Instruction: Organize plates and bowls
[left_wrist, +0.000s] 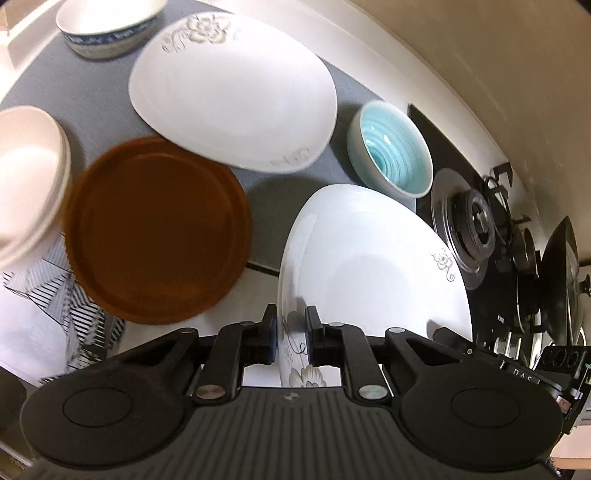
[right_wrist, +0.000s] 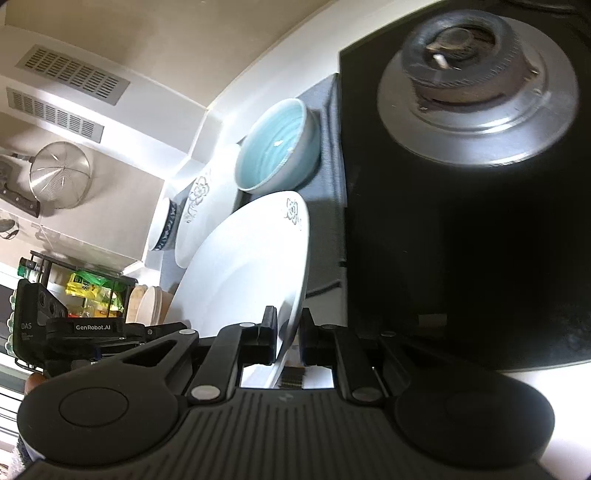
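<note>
White flowered plate (left_wrist: 369, 273) is pinched at opposite rim edges by left gripper (left_wrist: 291, 334) and right gripper (right_wrist: 289, 334) fingers.

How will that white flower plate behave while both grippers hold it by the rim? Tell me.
The white flower plate looks glazed, so it probably slips easily between the thin fingers. It appears rigid ceramic: unlikely to flex, likely to chip if dropped near the stove burner. The right gripper pinches only its edge, so it may pivot.
</note>
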